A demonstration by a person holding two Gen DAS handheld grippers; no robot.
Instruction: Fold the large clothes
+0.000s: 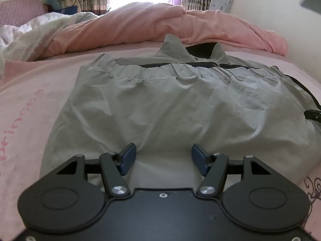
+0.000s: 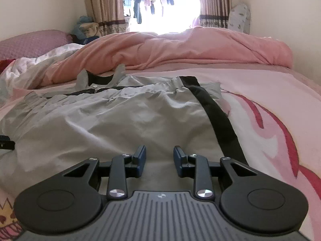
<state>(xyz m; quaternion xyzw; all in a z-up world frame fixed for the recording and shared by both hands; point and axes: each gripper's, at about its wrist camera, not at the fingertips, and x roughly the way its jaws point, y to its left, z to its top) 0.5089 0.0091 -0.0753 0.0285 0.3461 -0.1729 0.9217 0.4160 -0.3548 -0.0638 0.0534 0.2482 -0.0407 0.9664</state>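
While the pink printed bedsheet (image 1: pixel 30 104) carries the folded pale-grey, black-trimmed garment (image 1: pixel 160 104) at twelve o'clock of both tools, the left gripper (image 1: pixel 163 157) and right gripper (image 2: pixel 159 159) stand released, empty, over its near edge. A likely fault: the slippery fold may spring open, the loose black strap (image 2: pixel 216 112) at one o'clock dragging it askew.

A folded garment (image 1: pixel 160 104) lies on the bed (image 1: pixel 30 108) near its front edge. Behind it, a bunched duvet (image 1: pixel 160 24) runs along the far edge, with a pillow (image 2: pixel 34 42) at the far left corner.
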